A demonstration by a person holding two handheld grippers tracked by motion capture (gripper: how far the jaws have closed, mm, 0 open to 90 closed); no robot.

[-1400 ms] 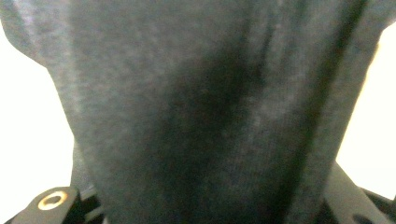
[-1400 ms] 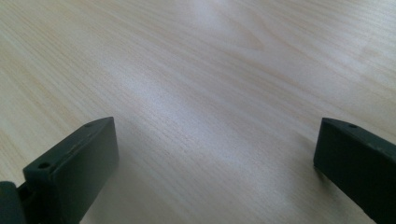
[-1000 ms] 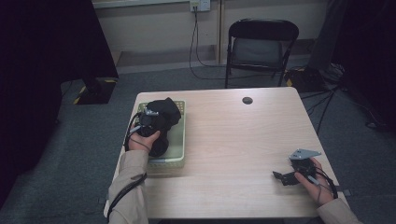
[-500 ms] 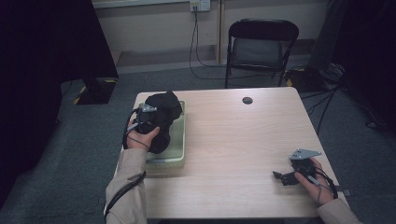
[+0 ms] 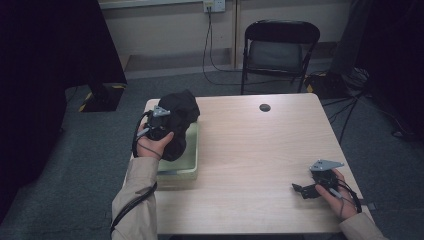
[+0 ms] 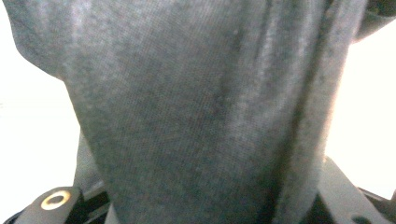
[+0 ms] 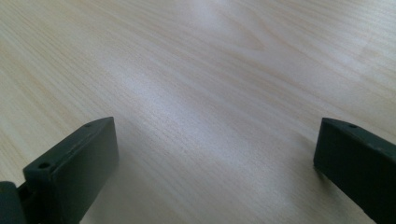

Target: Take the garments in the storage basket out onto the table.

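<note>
The table (image 5: 250, 150) is the landmark. At its left edge sits a pale green tray (image 5: 192, 167). A dark grey cloth (image 5: 182, 112) is bunched up over the tray's far half, and the left gripper (image 5: 159, 120) is pushed right into it. In the left gripper view the cloth (image 6: 187, 107) hangs close in front of the camera, w/ folds running down it. Can't tell if the jaws are open or closed, the cloth hides them.

The right gripper (image 5: 305, 190) lies low at the table's near right corner, w/ the hand (image 5: 337, 192) around it. Its jaws stand wide apart w/ bare wood between them, holding nothing. A small black round thing (image 5: 265, 107) sits near the table's far edge. A black chair (image 5: 280, 50) stands behind the table.
</note>
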